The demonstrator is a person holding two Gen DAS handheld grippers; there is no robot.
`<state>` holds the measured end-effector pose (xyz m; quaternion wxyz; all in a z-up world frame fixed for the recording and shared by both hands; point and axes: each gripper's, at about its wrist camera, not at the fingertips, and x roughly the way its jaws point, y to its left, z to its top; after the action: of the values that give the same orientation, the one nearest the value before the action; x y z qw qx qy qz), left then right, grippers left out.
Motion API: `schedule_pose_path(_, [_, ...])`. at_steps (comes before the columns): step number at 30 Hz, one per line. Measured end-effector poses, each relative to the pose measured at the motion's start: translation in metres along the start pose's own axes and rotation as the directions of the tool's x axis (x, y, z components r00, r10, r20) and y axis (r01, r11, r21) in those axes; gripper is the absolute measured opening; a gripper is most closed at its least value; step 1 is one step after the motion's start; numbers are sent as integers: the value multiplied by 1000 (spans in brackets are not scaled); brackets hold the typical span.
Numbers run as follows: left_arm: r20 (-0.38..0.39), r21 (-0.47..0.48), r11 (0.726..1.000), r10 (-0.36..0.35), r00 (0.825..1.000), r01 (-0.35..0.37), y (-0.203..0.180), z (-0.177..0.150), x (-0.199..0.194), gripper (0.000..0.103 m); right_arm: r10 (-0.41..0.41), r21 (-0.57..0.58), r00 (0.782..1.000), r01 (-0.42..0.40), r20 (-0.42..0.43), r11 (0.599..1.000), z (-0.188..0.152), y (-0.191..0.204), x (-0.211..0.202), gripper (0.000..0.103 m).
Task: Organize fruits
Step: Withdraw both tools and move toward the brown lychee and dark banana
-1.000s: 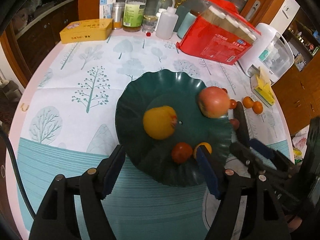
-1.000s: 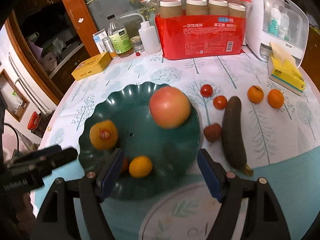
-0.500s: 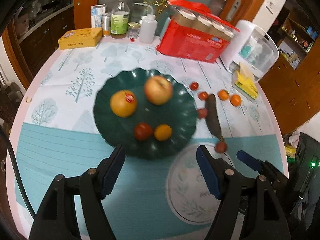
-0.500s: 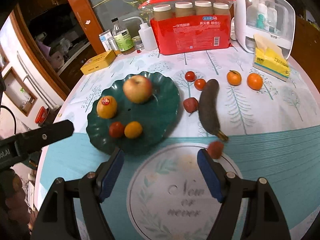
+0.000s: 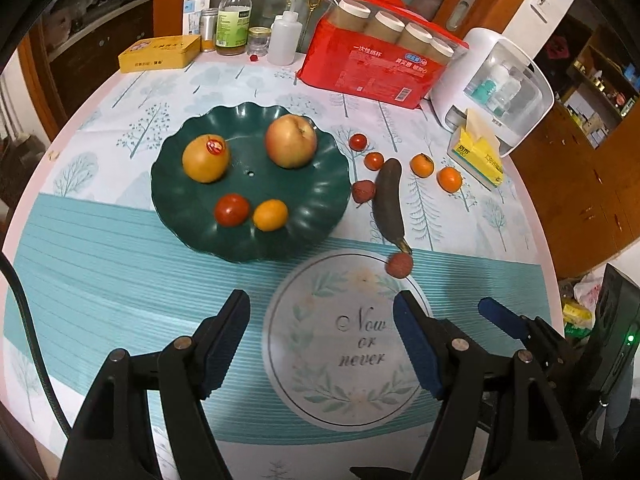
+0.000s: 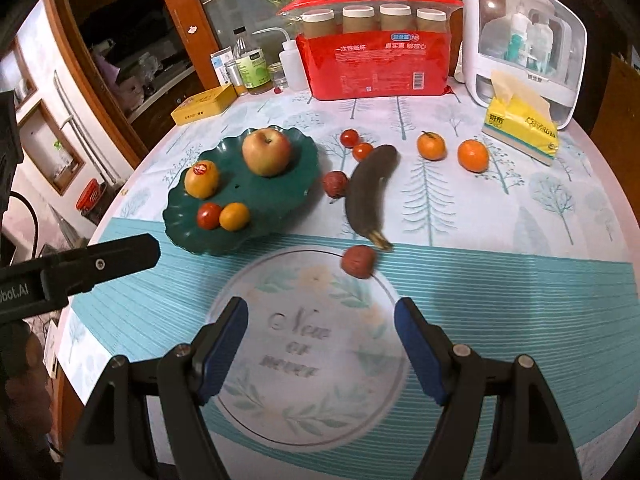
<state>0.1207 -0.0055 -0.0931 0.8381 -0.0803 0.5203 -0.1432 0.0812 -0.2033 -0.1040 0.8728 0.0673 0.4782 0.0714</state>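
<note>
From the left wrist camera, the left gripper (image 5: 320, 338) has its fingers (image 5: 222, 340) spread wide with nothing between them, low over the round medallion print on the bench (image 5: 100, 280). Well ahead of the fingers sits the green plate (image 5: 312, 208), carrying an apple (image 5: 291, 141), a yellow-orange fruit with a sticker (image 5: 206, 159), a tomato (image 5: 231, 210) and a small orange (image 5: 270, 214); the tomato and the small orange lie just beside each other. Right of the plate, on the cloth, are two cherry tomatoes (image 5: 366, 151), a dark banana (image 5: 389, 200), a lychee (image 5: 363, 191) between plate and banana, and two mandarins (image 5: 436, 172). A second lychee (image 5: 399, 265) lies at the banana's stem end, ahead of the right-hand finger and apart from it. Part of the right gripper (image 5: 504, 316) shows at the right edge.

From the right wrist camera, the right gripper (image 6: 320, 338) is likewise wide open and empty above the medallion. The second lychee (image 6: 359, 261) rests on the medallion's far rim, ahead of the gap between the fingers (image 6: 418, 344) and not touching them. The banana (image 6: 366, 192) lies just beyond it, the plate (image 6: 280, 200) ahead to the left, the mandarins (image 6: 452, 151) farther right. A red pack of paper cups (image 6: 376, 64) and a yellow tissue pack (image 6: 520, 128) stand at the far edge. The left gripper's black body (image 6: 80, 268) reaches in from the left.
</note>
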Motion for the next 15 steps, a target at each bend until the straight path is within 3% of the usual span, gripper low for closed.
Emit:
schedule_pose_path(9, [-20, -67, 997, 22, 1000, -24, -20, -15, 18, 75, 7, -123, 1000, -3, 29, 992, -3, -30, -13, 76])
schedule_pose_path(15, [-43, -63, 997, 48, 998, -50, -35, -8, 31, 75, 29, -179, 999, -21, 42, 984, -1, -44, -12, 76])
